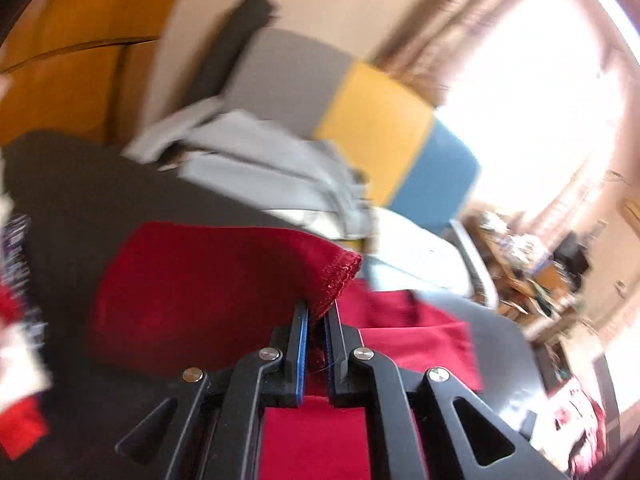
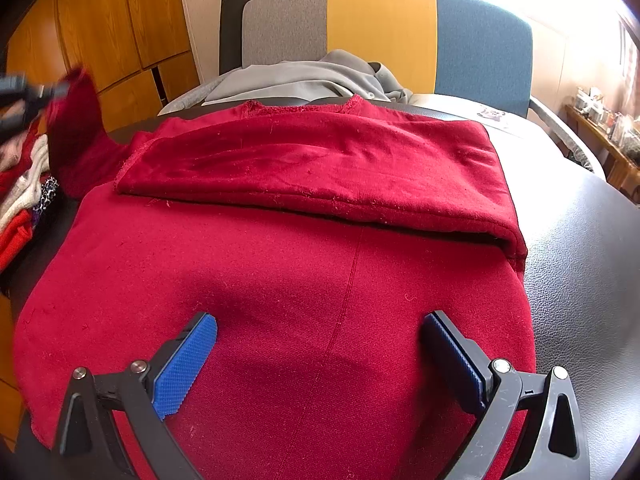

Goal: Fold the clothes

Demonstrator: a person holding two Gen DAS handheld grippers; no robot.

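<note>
Red sweater (image 2: 280, 280) lies spread on the dark tabletop (image 2: 580, 260), one part folded across its upper half. Left gripper (image 1: 316, 312): jaws pressed together, pinching the hemmed cuff of the red sleeve (image 1: 208, 288), which is raised off the surface; the left wrist view is blurred. In the right wrist view that sleeve stands up at the far left edge. Right gripper (image 2: 320, 344): jaws spread wide over the sweater's lower half, nothing between them. Grey garment (image 2: 312, 76) heaped behind the collar, against a grey, yellow and blue chair back (image 2: 380, 32). Mixed clothes pile (image 2: 24, 184) at left.
</note>
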